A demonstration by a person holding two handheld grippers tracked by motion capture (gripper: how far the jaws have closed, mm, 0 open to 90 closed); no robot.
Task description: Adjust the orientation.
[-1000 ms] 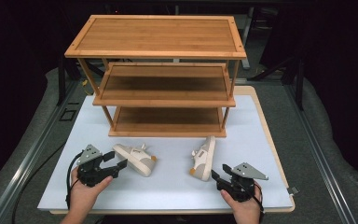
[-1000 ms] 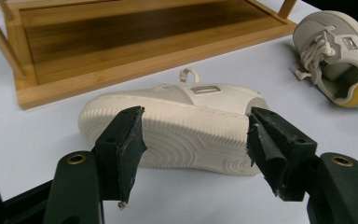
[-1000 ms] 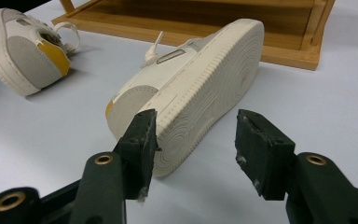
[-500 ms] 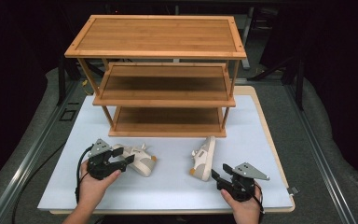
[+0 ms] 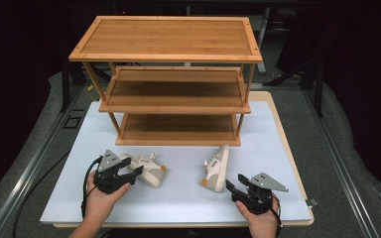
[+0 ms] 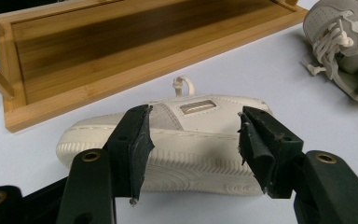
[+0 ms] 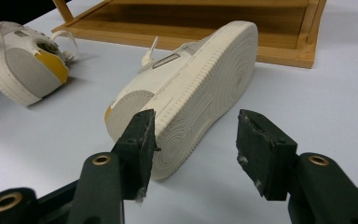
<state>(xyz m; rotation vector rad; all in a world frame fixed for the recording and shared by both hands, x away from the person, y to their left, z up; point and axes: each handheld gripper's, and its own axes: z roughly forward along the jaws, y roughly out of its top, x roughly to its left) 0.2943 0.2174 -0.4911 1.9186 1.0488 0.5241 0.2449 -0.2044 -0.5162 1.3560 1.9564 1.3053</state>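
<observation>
A person sits at a table covered by a pale blue mat (image 5: 178, 193), holding a black two-jaw gripper in each hand. At the far side of the mat stands a three-tier wooden shelf (image 5: 166, 39), and all three tiers are bare. Two cream-coloured shoes lie on the mat in front of it, well apart from each other.

The left gripper (image 5: 129, 174) is right up against the left shoe (image 5: 146, 168), which lies on its side with its sole toward the gripper. In the left gripper view the jaws stand apart on either side of the shoe's middle and have just been closing in on it, but the pads do not press on it yet (a sliver of gap shows on each side).

The right gripper (image 5: 233, 187) sits just short of the right shoe (image 5: 217, 167), which also lies on its side, heel nearest the gripper. Its jaws stand apart with nothing between them.

My reading: the job of putting the shoes on the shelf has barely begun. Neither shoe is lifted; the left one is about to be gripped, and both placements remain.
</observation>
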